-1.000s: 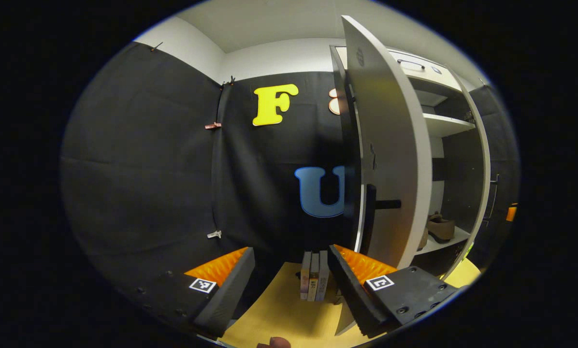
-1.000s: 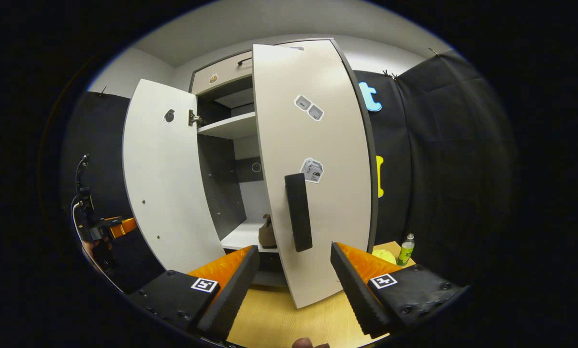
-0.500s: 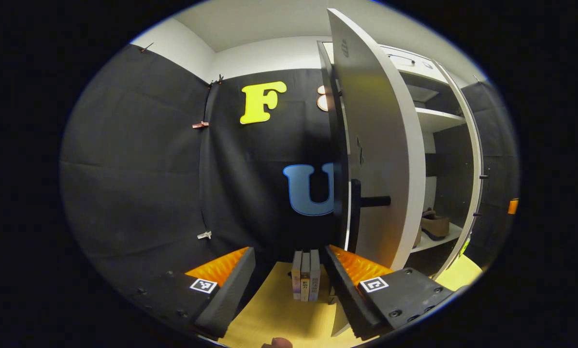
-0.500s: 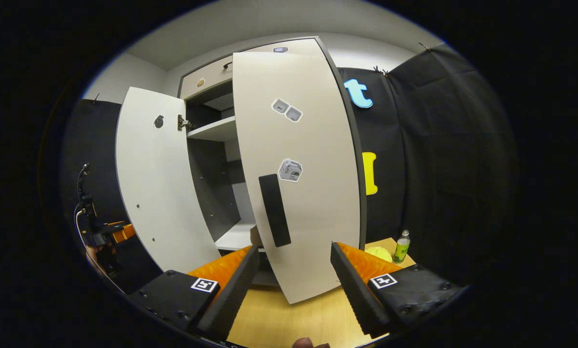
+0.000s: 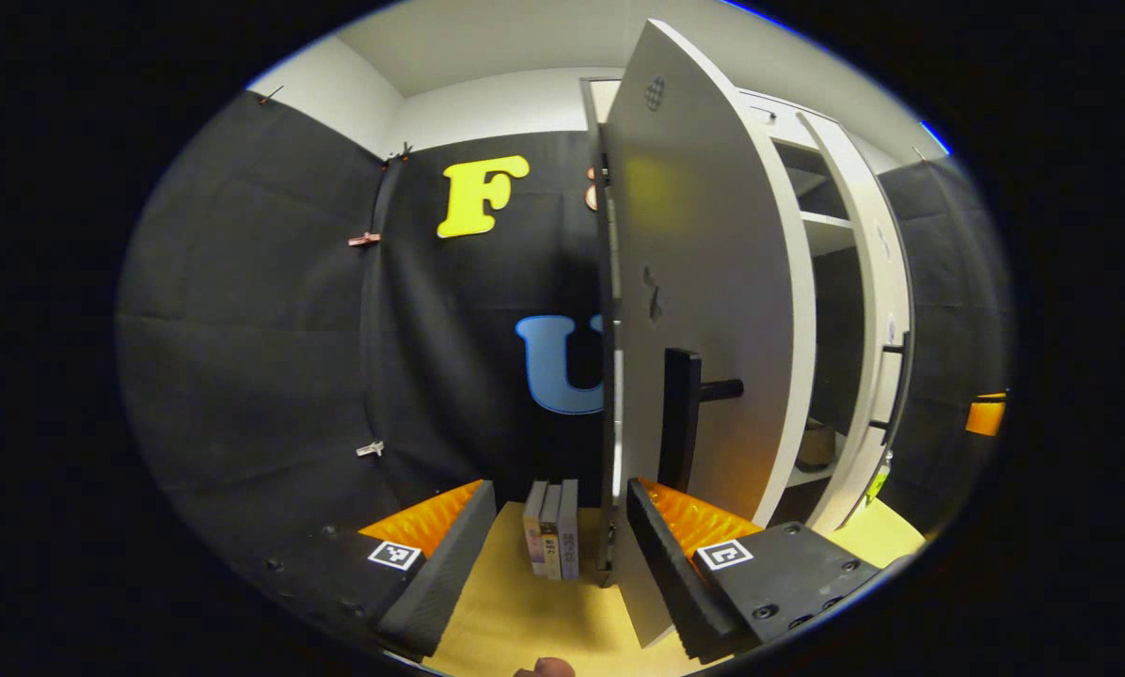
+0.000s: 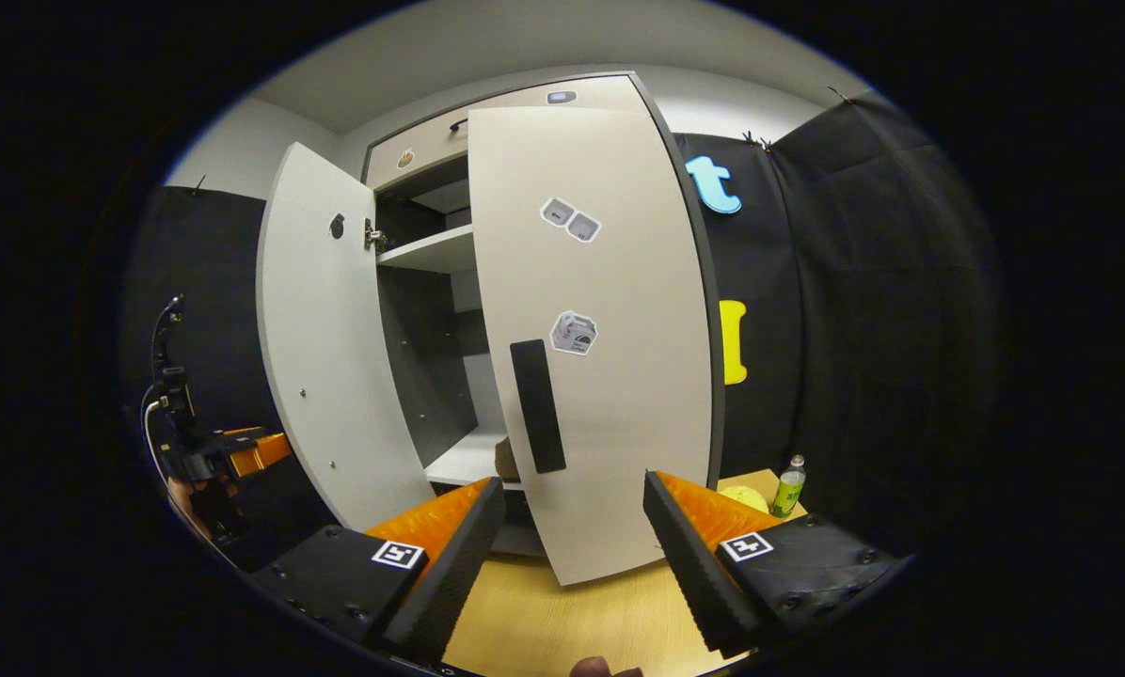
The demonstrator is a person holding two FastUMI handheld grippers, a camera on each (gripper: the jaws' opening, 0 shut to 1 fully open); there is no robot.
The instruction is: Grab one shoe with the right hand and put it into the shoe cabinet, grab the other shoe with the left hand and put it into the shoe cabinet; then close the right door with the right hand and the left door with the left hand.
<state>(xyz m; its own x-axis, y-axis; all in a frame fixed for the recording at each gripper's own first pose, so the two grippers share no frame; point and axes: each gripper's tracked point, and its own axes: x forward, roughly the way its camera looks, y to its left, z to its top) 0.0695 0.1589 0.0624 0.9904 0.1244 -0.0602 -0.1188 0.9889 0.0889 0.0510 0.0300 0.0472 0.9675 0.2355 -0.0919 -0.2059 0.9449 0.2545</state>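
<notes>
One shoe (image 6: 506,460) sits on the lower shelf of your shoe cabinet (image 6: 431,254), centre frame in the right gripper view, partly hidden by the right door (image 6: 610,395). Your right claw (image 6: 572,545) is spread below its handle (image 6: 536,406). Your left claw (image 5: 553,555) is spread, its right finger beside the left door (image 5: 704,282). Books (image 5: 551,528) stand on the tabletop (image 5: 525,611).

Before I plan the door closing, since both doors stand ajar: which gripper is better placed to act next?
Right. The right gripper is open and faces the right door, nearly shut. The left door swings wider, its handle beside the left gripper.
</notes>
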